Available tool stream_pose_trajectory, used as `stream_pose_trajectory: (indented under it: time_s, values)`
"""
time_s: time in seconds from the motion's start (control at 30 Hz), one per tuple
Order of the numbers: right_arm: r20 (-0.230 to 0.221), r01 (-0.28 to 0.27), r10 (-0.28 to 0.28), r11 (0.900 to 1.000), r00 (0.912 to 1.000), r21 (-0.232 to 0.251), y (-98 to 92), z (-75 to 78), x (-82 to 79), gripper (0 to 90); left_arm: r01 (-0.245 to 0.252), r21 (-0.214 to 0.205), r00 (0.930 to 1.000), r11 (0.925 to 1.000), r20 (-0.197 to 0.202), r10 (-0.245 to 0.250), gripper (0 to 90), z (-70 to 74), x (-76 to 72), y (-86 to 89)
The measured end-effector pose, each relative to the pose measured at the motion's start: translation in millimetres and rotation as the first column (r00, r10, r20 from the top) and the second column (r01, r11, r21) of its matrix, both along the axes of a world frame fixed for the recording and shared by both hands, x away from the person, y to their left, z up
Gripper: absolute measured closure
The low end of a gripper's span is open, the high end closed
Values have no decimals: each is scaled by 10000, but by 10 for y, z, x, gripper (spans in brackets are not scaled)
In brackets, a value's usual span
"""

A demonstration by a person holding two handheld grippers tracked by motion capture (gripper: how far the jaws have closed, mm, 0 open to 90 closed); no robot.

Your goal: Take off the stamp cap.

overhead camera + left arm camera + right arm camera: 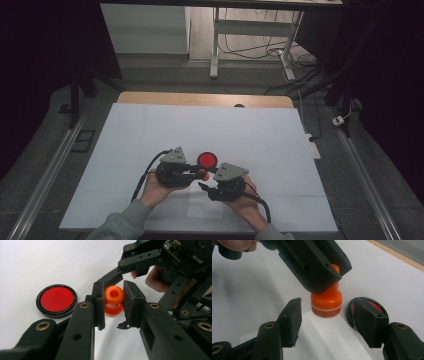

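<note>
On the white surface (150, 150), the left tool (113, 305) is pinching the knob top of a small glossy orange plastic stamp (114, 301), one pad on each side of it. The stamp stands upright with its broad base down on a white paper sheet (329, 340). Just beside it lies a round red disc with a black rim (57, 300), flat on the surface. To the right, the right tool (327, 321) is spread, its pads on either side of the stamp's base and clear of it.
</note>
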State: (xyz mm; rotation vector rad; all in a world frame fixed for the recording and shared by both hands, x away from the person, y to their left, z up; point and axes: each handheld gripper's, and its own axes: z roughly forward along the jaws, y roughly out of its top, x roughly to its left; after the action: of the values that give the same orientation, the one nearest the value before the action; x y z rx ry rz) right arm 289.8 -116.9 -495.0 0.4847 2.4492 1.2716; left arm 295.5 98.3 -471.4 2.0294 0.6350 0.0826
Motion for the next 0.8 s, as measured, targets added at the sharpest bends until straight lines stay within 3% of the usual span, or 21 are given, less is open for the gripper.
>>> stream_pose_trajectory:
  time_s: [0.53,0.8]
  values:
    - [-120,180,-182,9997,9998,-136,28,-47,7,520,52,-62,10000,10000,-74,-53,721,-9,2,-3]
    - [-87,-13,12,9999,10000,-121,20,-42,4,630,29,-18,9999,10000,-96,-29,721,-26,8,-8]
